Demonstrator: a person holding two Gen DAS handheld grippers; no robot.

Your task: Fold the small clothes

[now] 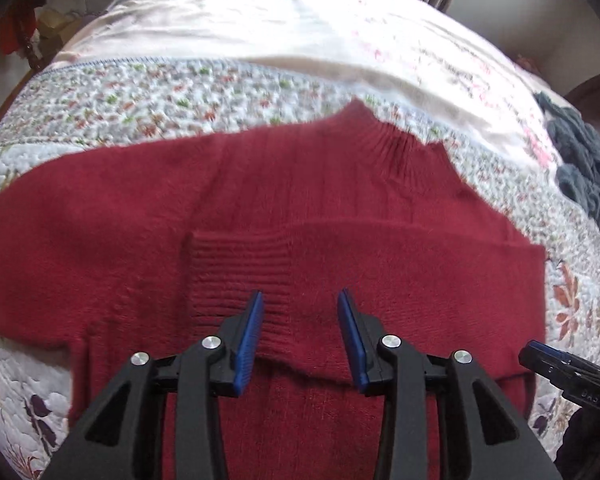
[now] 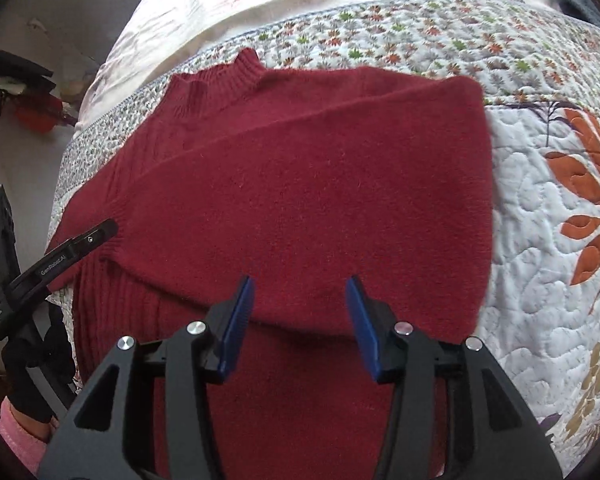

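Red knit sweater [image 1: 260, 208] lies flat on quilted bed [image 1: 100, 104], 1 sleeve folded across body. Soft, limp, light; likely drapes, sags. Best hold: ribbed cuff [image 1: 240, 272] or hem edge. Left gripper [image 1: 300, 340] fingers wide, empty. Right gripper [image 2: 300, 328] fingers wide, empty.

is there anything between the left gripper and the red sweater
Nothing visible. The left hand-held gripper hangs open directly over the red sweater, above the folded-in sleeve cuff, with only open air between. The dark grey clothes lie well off to the side on the quilt.
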